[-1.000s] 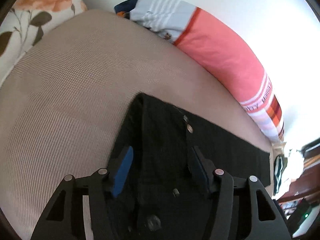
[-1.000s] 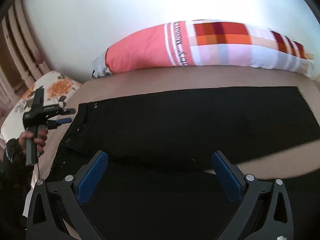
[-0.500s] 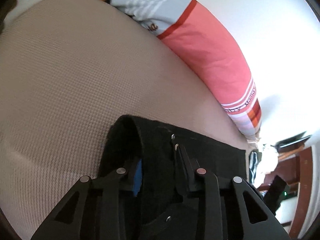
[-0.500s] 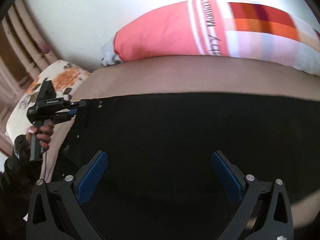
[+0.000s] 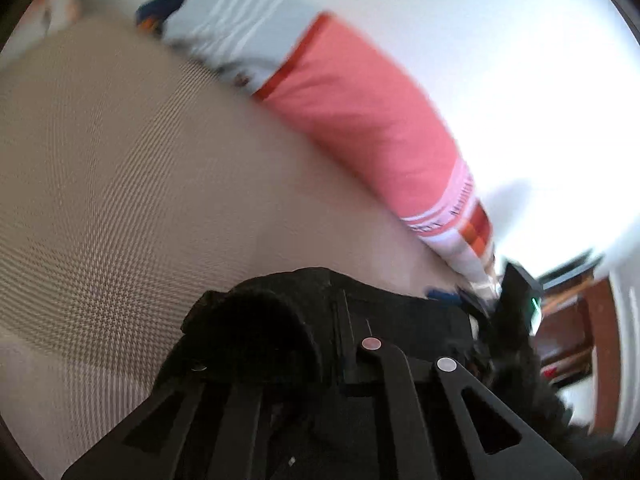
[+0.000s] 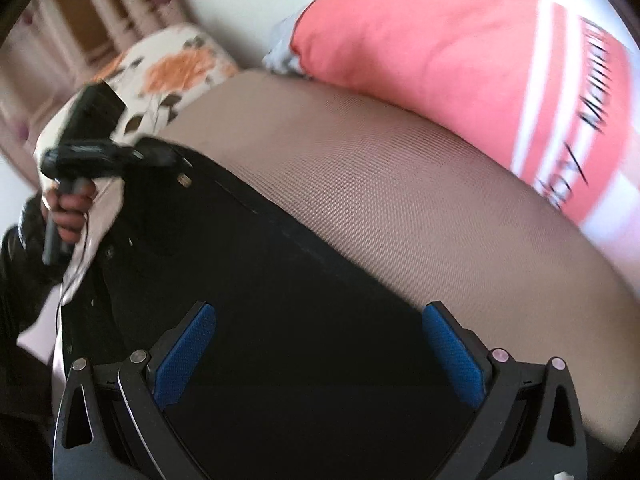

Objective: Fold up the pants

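Observation:
Black pants [image 6: 280, 288] lie on the beige mattress [image 6: 380, 184]. My left gripper [image 5: 316, 344] is shut on the waistband of the pants [image 5: 264, 324], which bunches up over its fingers and is lifted off the bed. It also shows in the right wrist view [image 6: 132, 152], held by a hand at the far left with the waist corner in it. My right gripper [image 6: 320, 344] is open, its blue pads [image 6: 184, 352] spread wide just above the middle of the pants.
A long pink and striped bolster pillow [image 6: 460, 52] lies along the white wall behind the bed. A floral pillow [image 6: 168, 68] sits at the head end. Dark wooden furniture [image 5: 568, 336] stands past the bed's far end.
My left gripper closed on the waistband and lifted it, carrying it toward the legs. My right gripper, still open, moved lower and closer over the pants.

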Available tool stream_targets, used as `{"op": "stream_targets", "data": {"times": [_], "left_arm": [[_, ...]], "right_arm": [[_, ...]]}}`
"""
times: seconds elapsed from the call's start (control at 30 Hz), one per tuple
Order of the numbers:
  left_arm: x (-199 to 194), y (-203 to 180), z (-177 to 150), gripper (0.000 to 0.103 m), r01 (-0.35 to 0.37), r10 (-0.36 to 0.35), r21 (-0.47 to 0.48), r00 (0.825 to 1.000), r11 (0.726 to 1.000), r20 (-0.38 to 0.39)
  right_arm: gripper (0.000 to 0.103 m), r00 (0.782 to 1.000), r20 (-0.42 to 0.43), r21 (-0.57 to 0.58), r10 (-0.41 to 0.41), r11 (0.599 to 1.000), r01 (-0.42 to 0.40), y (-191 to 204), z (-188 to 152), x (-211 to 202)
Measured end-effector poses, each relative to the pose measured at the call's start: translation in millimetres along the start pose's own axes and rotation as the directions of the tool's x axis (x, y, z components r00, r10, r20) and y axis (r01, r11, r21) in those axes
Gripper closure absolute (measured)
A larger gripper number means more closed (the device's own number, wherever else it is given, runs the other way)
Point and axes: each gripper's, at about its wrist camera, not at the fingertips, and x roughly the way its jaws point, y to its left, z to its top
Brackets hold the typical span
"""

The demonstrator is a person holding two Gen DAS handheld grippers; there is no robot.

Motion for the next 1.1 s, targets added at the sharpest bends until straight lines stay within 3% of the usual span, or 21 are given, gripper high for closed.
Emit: {"op": "stream_targets", "data": {"times": [0.13, 0.2, 0.23, 0.37, 0.47, 0.6, 0.73, 0.8, 0.93, 1.1], "left_arm": [[-23, -34, -8, 0.095, 0.011, -0.014, 0.114, 1.000, 0.993, 0.028], [-34, -45, -13, 0.095, 0.021, -0.028, 0.153, 0.999, 0.988, 0.042], [-40, -50, -16, 0.095, 0.015, -0.024, 0.170, 0.998, 0.985, 0.055], [-55, -54, -22, 0.095, -0.006, -0.010, 0.196, 0.997, 0.981, 0.081], [-58, -54, -24, 0.095, -0.020, 0.003, 0.197, 0.996, 0.980, 0.088], [-60, -51, -24, 0.095, -0.048, 0.031, 0.192, 0.995, 0.980, 0.092], [-56, -52, -22, 0.095, -0.077, 0.060, 0.200, 0.994, 0.977, 0.092], [-54, -51, -21, 0.095, -0.088, 0.070, 0.193, 0.993, 0.977, 0.095], [-51, -53, -20, 0.095, -0.099, 0.083, 0.188, 0.992, 0.977, 0.093], [-49, -55, -20, 0.095, -0.126, 0.108, 0.193, 0.989, 0.973, 0.100]], "right_arm": [[0.005, 0.989, -0.102, -0.084, 0.111, 0.989, -0.119, -10, 28, 13], [0.006, 0.981, -0.158, -0.130, 0.115, 0.982, -0.136, -8, 36, 23], [0.010, 0.966, -0.219, -0.158, 0.140, 0.972, -0.176, -7, 39, 31], [0.035, 0.925, -0.328, -0.185, 0.191, 0.948, -0.261, -8, 41, 45], [0.039, 0.909, -0.376, -0.202, 0.181, 0.941, -0.271, -15, 36, 43], [0.042, 0.903, -0.407, -0.191, 0.137, 0.954, -0.231, -31, 25, 32], [0.058, 0.894, -0.436, -0.182, 0.106, 0.962, -0.203, -45, 10, 24], [0.063, 0.902, -0.422, -0.177, 0.086, 0.969, -0.175, -51, 3, 18], [0.086, 0.922, -0.387, -0.191, 0.021, 0.976, -0.102, -44, -4, 14], [0.093, 0.943, -0.301, -0.267, -0.143, 0.962, 0.061, -26, -15, 2]]}}
